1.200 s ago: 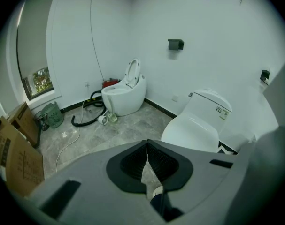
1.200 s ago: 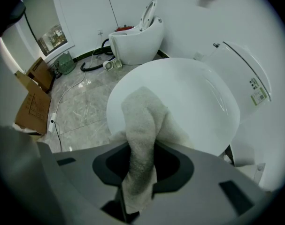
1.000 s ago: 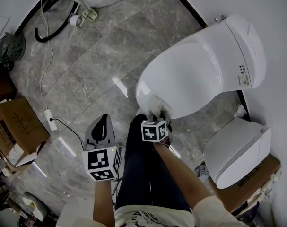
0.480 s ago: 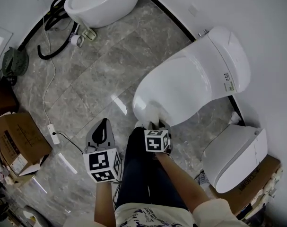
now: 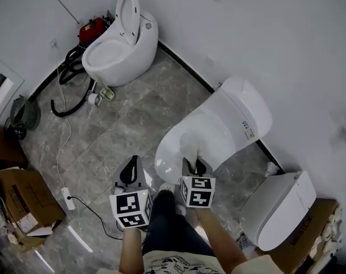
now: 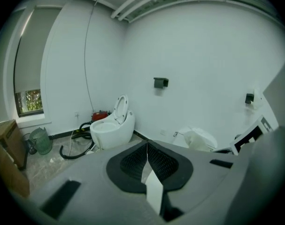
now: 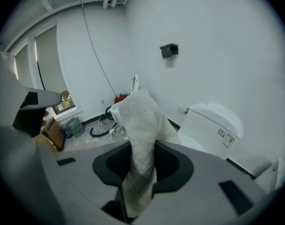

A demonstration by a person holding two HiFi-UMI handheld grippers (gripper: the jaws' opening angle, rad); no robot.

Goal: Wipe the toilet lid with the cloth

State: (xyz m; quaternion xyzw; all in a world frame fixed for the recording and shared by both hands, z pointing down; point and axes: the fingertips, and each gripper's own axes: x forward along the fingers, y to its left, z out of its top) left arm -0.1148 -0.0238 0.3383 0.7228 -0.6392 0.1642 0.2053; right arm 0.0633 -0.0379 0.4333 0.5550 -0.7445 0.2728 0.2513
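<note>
Right gripper view: right gripper [image 7: 141, 165], jaws clamped on white cloth [image 7: 138, 121], which stands up past the tips. Left gripper view: left gripper [image 6: 147, 161], jaws pressed together, nothing between. Head view: right gripper near front edge of closed toilet lid [image 5: 210, 133]; left gripper beside it, over grey marble floor [image 5: 121, 119]; second toilet [image 5: 118, 47], seat raised, by the wall

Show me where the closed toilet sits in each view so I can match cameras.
Head view: closed toilet, centre-right, just ahead of the right gripper.
Left gripper view: closed toilet, low, right of centre, only partly showing.
Right gripper view: closed toilet, right of centre, beside the clamped cloth.
Shared landmark: the open-seat toilet by the far wall.
</note>
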